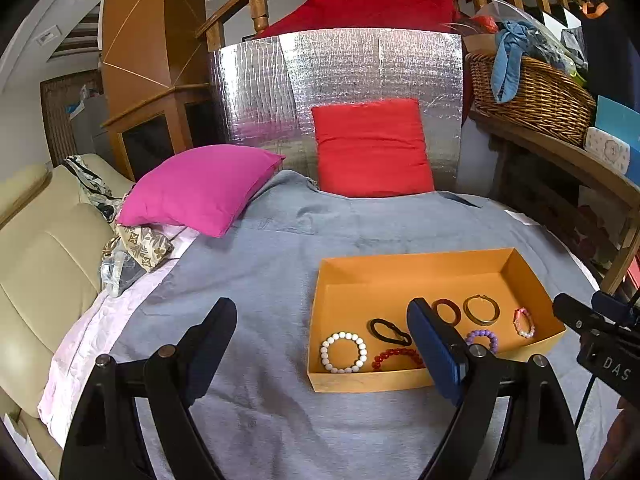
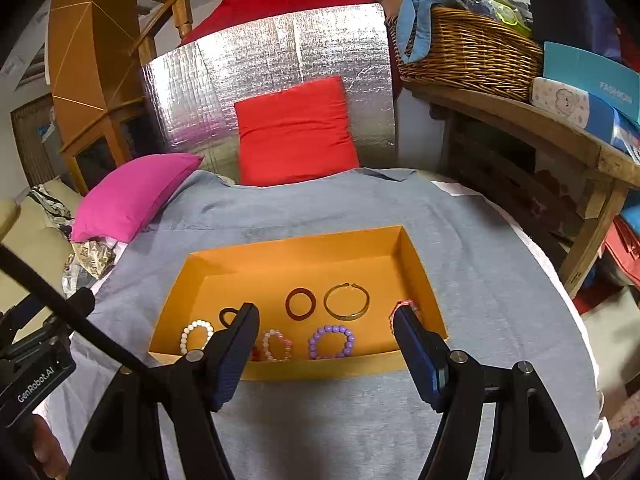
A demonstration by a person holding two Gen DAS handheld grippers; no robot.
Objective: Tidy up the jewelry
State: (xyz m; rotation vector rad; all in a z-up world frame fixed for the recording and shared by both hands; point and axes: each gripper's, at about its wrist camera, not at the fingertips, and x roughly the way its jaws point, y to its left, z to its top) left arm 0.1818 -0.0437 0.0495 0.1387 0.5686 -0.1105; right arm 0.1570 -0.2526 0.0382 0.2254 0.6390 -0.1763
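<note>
An orange box [image 1: 400, 268] [image 2: 280, 252] sits on the grey cloth and holds several bracelets: white beads [image 1: 343, 352] [image 2: 196, 334], a black hair tie [image 1: 390, 331], red beads [image 1: 396, 357], a dark red ring [image 2: 300, 303], a gold bangle [image 1: 481, 309] [image 2: 346, 301], purple beads [image 1: 483, 338] [image 2: 331, 341] and pink beads [image 1: 524, 322] [image 2: 276, 345]. My left gripper [image 1: 322, 312] is open and empty, above the cloth at the box's front left. My right gripper [image 2: 325, 316] is open and empty, above the box's front edge.
A pink cushion [image 1: 200, 190] lies at the left and a red cushion [image 1: 372, 148] leans on a silver foil panel [image 1: 340, 80] behind. A wicker basket [image 2: 464, 52] stands on a wooden shelf at the right. A cream sofa [image 1: 40, 248] is at the left.
</note>
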